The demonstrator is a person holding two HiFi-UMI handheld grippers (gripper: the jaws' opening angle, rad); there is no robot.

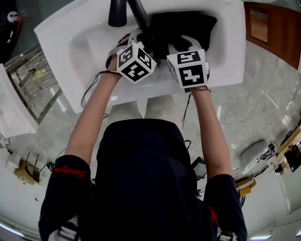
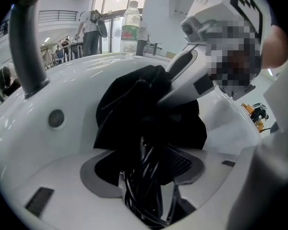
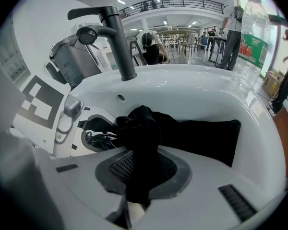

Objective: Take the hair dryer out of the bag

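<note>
White sink basin (image 1: 65, 39) is used as the work surface. Nearest, the right gripper (image 3: 141, 176) is clamped on a bunched fold of the black bag (image 3: 201, 133), seemingly to keep it steady. The left gripper (image 2: 144, 176) is spread wide around a coiled black cable (image 2: 143, 195), which is not pinched. The hair dryer is judged to be still inside the bag. Beyond are seen the faucet (image 3: 117, 42) and a bottle (image 2: 131, 28).
</note>
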